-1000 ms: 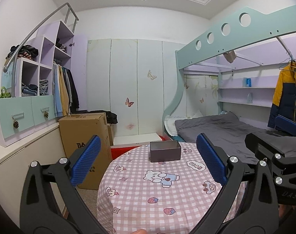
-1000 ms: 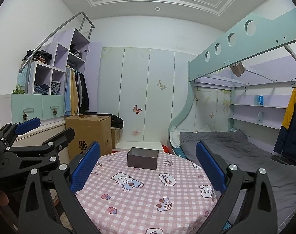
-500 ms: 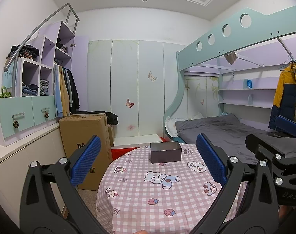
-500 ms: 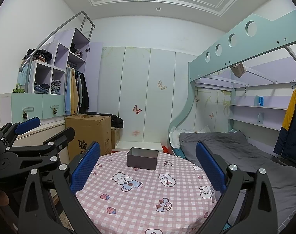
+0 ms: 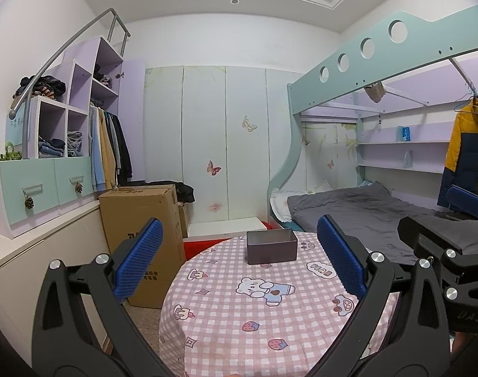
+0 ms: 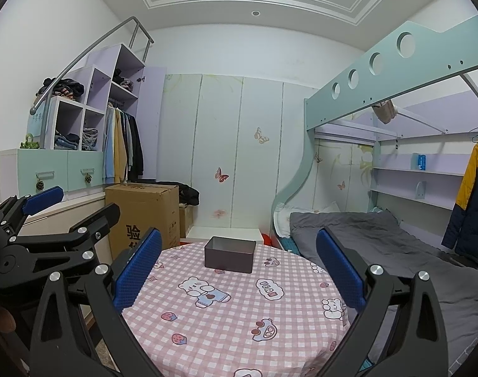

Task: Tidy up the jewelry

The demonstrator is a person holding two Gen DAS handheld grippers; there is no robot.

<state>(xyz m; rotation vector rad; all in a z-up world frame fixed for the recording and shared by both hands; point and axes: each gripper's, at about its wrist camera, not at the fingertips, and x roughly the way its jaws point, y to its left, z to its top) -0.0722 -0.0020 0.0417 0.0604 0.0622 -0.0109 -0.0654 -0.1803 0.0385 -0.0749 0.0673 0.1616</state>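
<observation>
Occupying the right side of the room, a bunk bed [image 5: 380, 207] carries a grey blanket [image 6: 396, 245] on its lower level, with a teal rail pierced by round holes above. A wardrobe [image 5: 223, 144] with pale doors and butterfly stickers fills the back wall. A stepped shelf unit [image 5: 69, 119] on the left holds folded clothes, with garments hanging beside it. A yellow and navy jacket [image 5: 465, 150] hangs at the far right. A cardboard box [image 5: 141, 220] stands on the floor, just beside the left edge of the table.

A round table [image 5: 258, 314] under a pink checked cloth with cartoon prints sits in the foreground. A dark grey box [image 5: 272, 246], open-topped, stands on the far part of the table; its contents cannot be seen from either view. No jewelry can be made out on the cloth.

The left gripper [image 5: 239, 257] is held above the near edge of the table, jaws spread wide, grasping nothing, well apart from the grey box. The right gripper [image 6: 239, 267] is likewise spread wide and empty, with the grey box visible between its blue pads [image 6: 138, 270] but farther off. Each gripper appears at the edge of the other's view, side by side.
</observation>
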